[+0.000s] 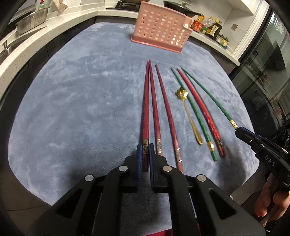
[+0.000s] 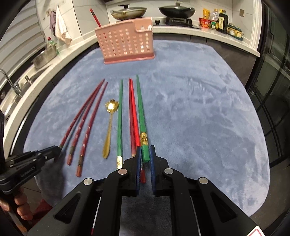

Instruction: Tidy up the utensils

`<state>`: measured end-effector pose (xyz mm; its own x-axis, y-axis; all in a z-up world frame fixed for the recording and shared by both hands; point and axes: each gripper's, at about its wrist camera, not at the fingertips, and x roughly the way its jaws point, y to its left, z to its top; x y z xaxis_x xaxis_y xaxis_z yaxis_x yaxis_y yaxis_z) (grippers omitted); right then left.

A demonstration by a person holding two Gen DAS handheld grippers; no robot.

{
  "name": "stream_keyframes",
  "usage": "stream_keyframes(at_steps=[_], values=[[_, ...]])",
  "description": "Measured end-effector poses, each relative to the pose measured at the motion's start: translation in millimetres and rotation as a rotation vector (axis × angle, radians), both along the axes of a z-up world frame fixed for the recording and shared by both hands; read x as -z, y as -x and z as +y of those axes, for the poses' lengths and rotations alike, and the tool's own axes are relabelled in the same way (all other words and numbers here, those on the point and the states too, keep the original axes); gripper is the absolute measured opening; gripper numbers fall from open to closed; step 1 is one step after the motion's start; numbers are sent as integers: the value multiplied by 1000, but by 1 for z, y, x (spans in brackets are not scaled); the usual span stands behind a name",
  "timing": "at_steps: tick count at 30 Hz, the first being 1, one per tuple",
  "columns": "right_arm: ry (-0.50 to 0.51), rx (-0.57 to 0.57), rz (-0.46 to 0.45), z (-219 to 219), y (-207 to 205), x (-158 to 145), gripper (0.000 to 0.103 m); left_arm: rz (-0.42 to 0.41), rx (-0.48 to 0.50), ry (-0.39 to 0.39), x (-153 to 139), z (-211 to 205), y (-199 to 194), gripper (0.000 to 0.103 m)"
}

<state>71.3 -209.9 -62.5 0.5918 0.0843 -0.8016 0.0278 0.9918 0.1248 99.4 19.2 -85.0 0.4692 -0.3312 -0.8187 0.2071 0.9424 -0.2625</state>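
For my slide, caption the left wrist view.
Left gripper closes around a dark red chopstick on blue cloth; pink holder waits beyond.

Across the middle of the mat (image 1: pixel 72 109), side by side and running front to back: three chopsticks (image 1: pixel 155 109) on the left, then the spoon (image 1: pixel 188 112), then three more chopsticks (image 1: pixel 197 101) on the right. Behind them, at the mat's far edge, the utensil holder (image 1: pixel 161 30), with one chopstick (image 2: pixel 95 17) standing in its left end. Left gripper (image 1: pixel 145 150) closed around the near end of the leftmost chopstick (image 1: pixel 145 101), right gripper (image 2: pixel 145 152) likewise on the rightmost chopstick (image 1: pixel 208 94). Beyond the mat, the counter (image 1: pixel 54 23).
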Motion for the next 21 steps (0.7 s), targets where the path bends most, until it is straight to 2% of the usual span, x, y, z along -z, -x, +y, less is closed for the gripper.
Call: stream_keyframes(at_steps=[12,16,18,21], values=[[-33,38,-111,-10,-5,-56,8,-140,-18,33,-67,9,-6,7],[-44,51,-138,-16,-10,-71,8,-212,-31,42,-95,13,-13,7],[-52,59,-150,-19,-13,-78,8,-238,-37,50,-106,15,-18,3],[-57,74,-171,-25,-18,-88,8,-283,-47,54,-122,16,-26,2]])
